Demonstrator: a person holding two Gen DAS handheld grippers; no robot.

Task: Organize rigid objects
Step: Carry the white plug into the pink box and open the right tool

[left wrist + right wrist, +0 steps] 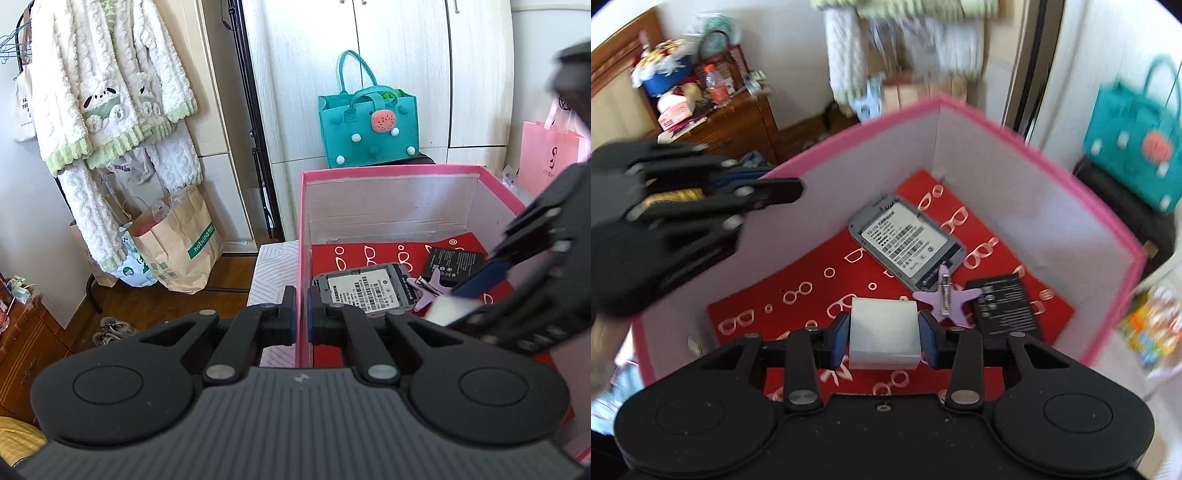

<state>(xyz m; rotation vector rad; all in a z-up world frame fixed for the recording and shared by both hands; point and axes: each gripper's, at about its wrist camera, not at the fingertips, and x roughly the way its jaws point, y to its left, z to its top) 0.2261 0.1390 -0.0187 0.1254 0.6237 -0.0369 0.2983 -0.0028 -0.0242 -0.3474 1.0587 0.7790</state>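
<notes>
- While the right gripper [884, 338] hangs inside the pink box [1015, 122], its blue pads [840, 338] are clamped on a white block [884, 336], one pad on each side.
- White block sits low over the red liner [812, 266] w/ white glasses print; can't tell whether it touches the liner, since the gripper body hides its underside.
- From the left wrist view, same block [448, 312] shows as a blurred white patch at the tip of the right gripper [476, 286], which comes in from the right over the box.
- Left gripper [302, 312] straddles the box's near-left wall [300, 236]: one finger outside, one inside, wall between them. Fingers are close together on the pink wall, apparently pinching it, though actual contact is hard to confirm.
- Already lying in the box: a grey phone [905, 245] face down, back cover off, white label showing; a purple starfish clip [945, 297] w/ metal spring, just beside the phone's lower corner; a black battery [1006, 306] to the right of the clip, flat on the liner.
- Behind the box: teal felt bag [369, 125] w/ pompoms, standing before pale cupboard doors [406, 55].
- Left of the box: fluffy cream robe [110, 92] on a rack, brown paper bags [181, 243] on the wood floor.
</notes>
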